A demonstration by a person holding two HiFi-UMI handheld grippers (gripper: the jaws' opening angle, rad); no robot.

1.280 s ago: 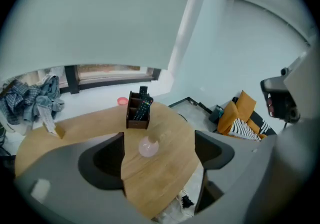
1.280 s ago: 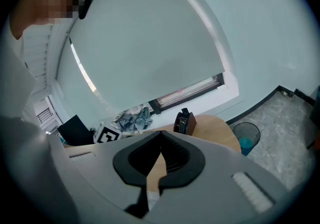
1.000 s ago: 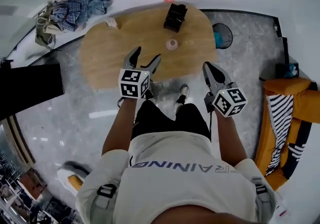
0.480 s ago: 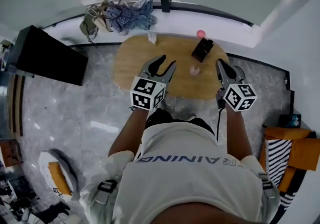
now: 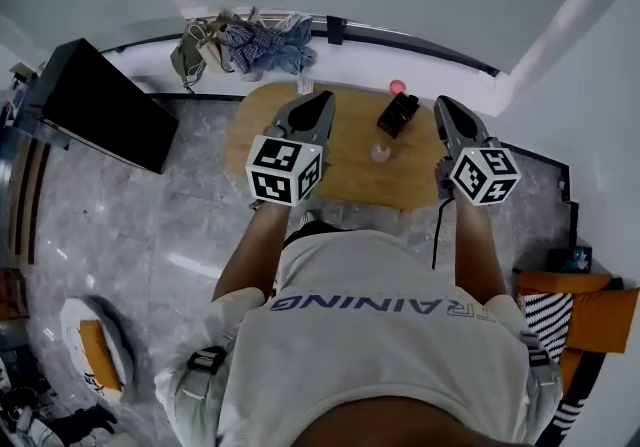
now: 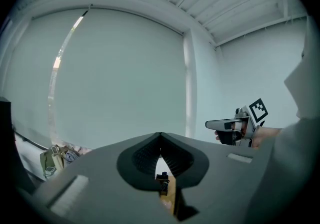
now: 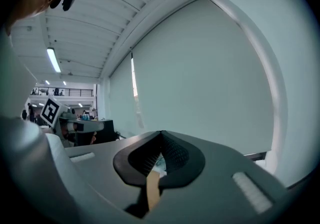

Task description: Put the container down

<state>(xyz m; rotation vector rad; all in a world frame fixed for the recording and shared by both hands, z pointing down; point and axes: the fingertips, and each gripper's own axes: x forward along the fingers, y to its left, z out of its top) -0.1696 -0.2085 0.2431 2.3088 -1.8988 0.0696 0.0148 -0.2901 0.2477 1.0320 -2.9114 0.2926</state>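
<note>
- The person is standing at the table (image 5: 355,177), holding both grippers up in the air over its near side.
- The left gripper (image 5: 318,101) is showing its jaws fully together, tips meeting, with nothing between them.
- The right gripper (image 5: 445,107) is showing the same: jaws together and empty.
- The container (image 5: 380,152), seemingly the small pink cup, is standing on the table, lying between the two grippers in the head view and just beside a black box (image 5: 397,115). Neither gripper is touching it.
- With nothing being carried, the putting-down is looking finished, or not under way at all.
- The next move is asking for little: drawing both grippers back without bumping the container. Picking it up again would mean opening the jaws and coming well down to the table.
</note>
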